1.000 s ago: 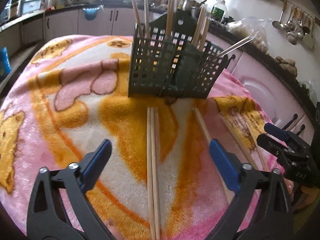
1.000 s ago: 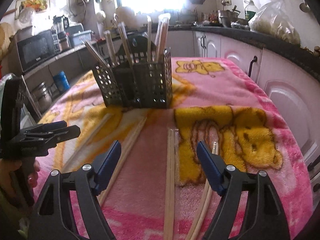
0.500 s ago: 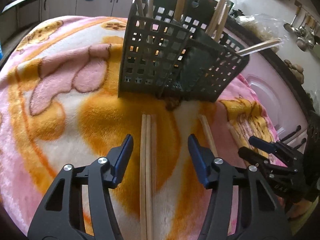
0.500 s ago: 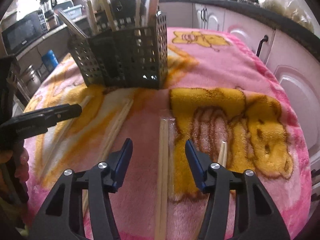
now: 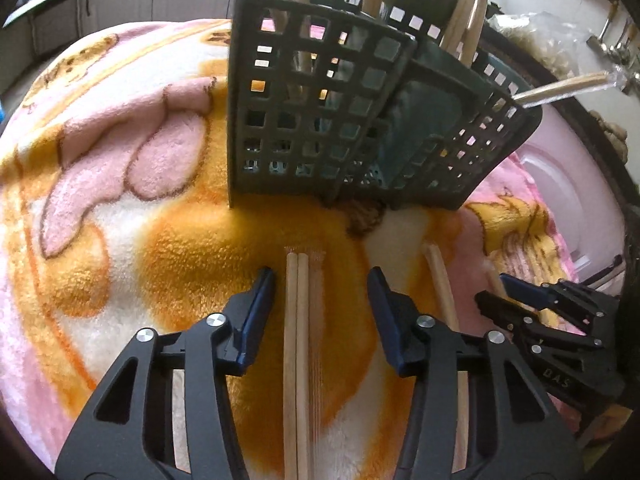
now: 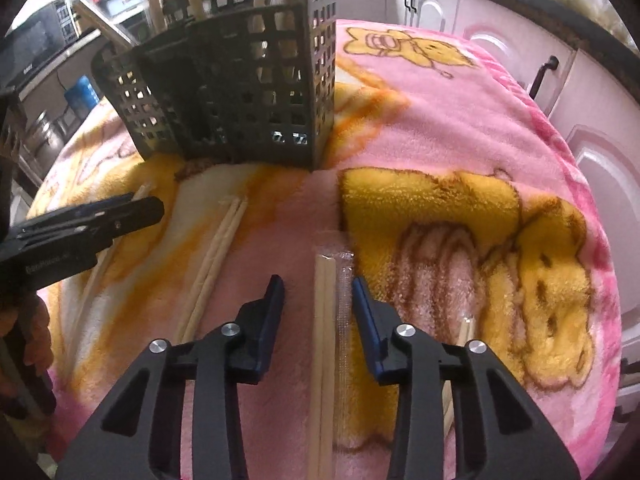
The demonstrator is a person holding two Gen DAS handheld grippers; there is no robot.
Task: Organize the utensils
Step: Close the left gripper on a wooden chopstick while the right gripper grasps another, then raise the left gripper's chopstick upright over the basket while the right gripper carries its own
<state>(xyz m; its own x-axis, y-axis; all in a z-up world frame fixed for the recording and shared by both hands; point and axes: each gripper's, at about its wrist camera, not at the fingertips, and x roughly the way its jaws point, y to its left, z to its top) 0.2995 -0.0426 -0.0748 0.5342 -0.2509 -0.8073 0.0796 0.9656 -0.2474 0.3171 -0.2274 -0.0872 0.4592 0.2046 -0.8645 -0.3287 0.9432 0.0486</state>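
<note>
On a tabletop covered by a pink and yellow blanket (image 6: pixel 460 120), both tongs are spread open and hold nothing. The left tongs (image 5: pixel 320 300) straddle a wrapped pair of chopsticks (image 5: pixel 297 340) lying flat, without touching it. The right tongs (image 6: pixel 318 304) straddle another wrapped pair (image 6: pixel 325 340) the same way. Just beyond both pairs stands a dark slotted caddy (image 5: pixel 320 120) with more chopsticks upright in its compartments. Further chopsticks (image 5: pixel 440 280) lie on the blanket between the two tongs.
</note>
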